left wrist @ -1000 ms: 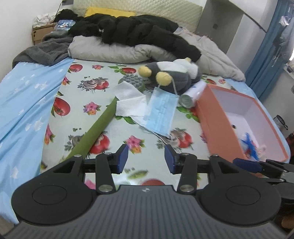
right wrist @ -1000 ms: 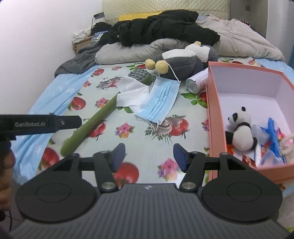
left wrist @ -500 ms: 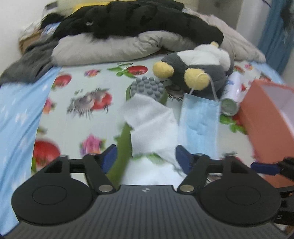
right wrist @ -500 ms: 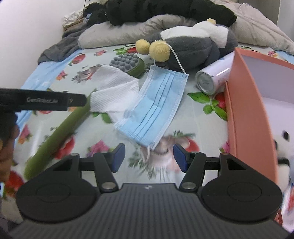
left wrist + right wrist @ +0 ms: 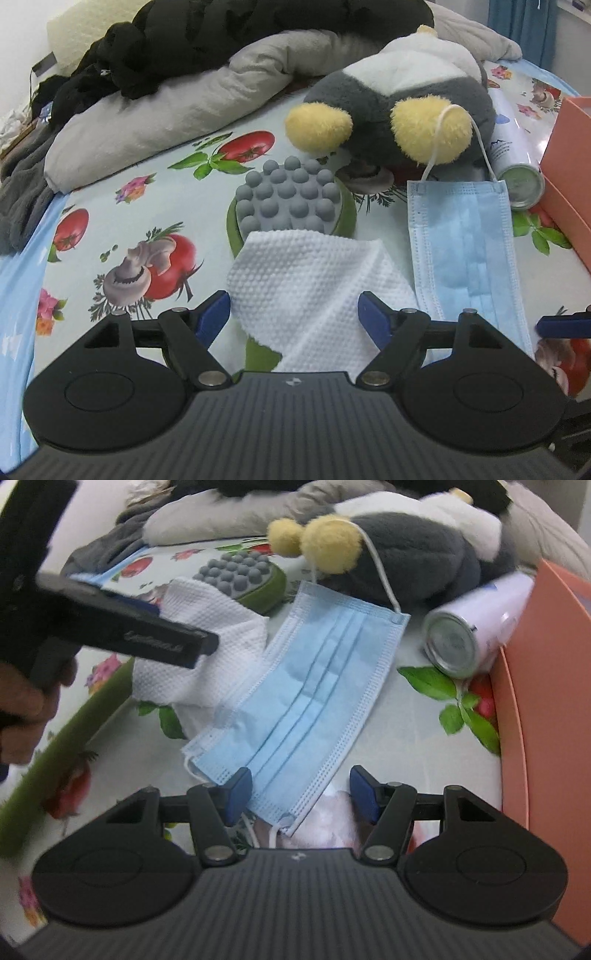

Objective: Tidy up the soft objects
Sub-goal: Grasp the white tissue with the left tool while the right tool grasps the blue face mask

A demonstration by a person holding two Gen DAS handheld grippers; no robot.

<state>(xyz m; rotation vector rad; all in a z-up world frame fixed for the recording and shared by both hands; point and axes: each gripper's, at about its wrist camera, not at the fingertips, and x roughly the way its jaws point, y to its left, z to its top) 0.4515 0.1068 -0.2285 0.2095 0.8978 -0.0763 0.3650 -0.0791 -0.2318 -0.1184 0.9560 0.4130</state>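
The white cloth (image 5: 314,280) lies on the bed between the fingers of my left gripper (image 5: 293,314), which stands wide and touches nothing. The blue face mask (image 5: 310,698) lies just ahead of my right gripper (image 5: 301,794), its near end between the half-open fingers, not pressed. The cloth covers part of the green massage stick (image 5: 291,195), so I think a deep grip could take the stick too. The mask's ear loop (image 5: 441,142) hangs on the plush toy (image 5: 402,88); lifting may drag it.

one mask (image 5: 314,686), one cloth (image 5: 317,291), one can (image 5: 476,627)
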